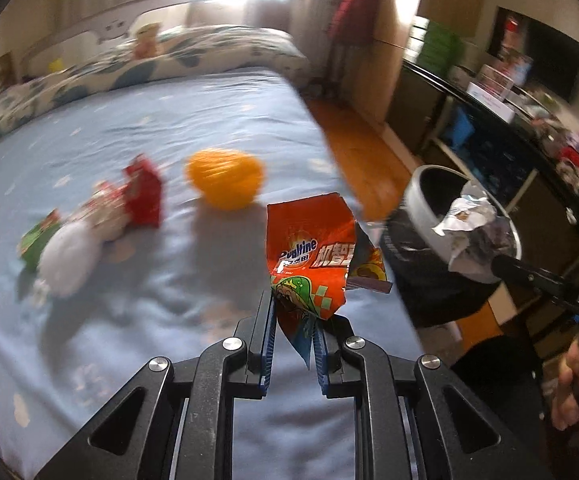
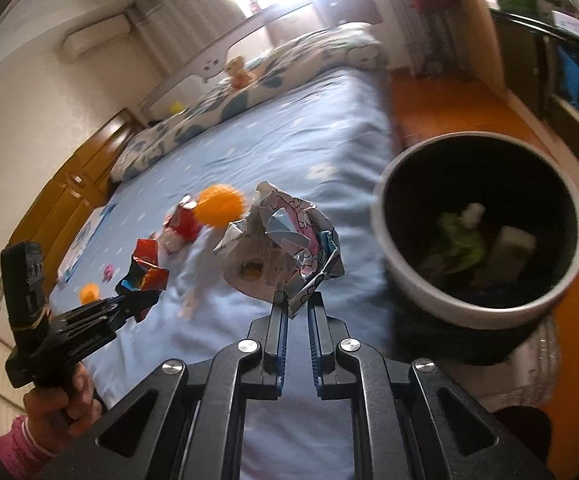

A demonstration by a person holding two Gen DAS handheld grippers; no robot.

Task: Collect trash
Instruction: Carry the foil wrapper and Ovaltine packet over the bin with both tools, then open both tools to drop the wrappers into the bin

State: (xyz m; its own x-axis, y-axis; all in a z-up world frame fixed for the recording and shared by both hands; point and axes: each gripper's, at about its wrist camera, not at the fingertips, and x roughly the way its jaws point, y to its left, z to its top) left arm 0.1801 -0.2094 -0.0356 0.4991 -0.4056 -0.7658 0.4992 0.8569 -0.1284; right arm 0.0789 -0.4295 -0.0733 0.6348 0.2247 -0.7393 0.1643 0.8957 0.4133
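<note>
Crumpled paper (image 2: 285,248) is pinched in the right claw (image 2: 298,308) — bin (image 2: 477,312) lies just right; orange wrapper (image 1: 313,256) is gripped in the left claw (image 1: 294,320), farther off.

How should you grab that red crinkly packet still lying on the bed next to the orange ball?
Probably pinch the red crinkly foil packet by its raised upper edge, coming down from above. It stands crumpled off the blue bedsheet, so that edge offers thin material to close on. The round orange ball sits to its right, so approach from the left or front.
</note>
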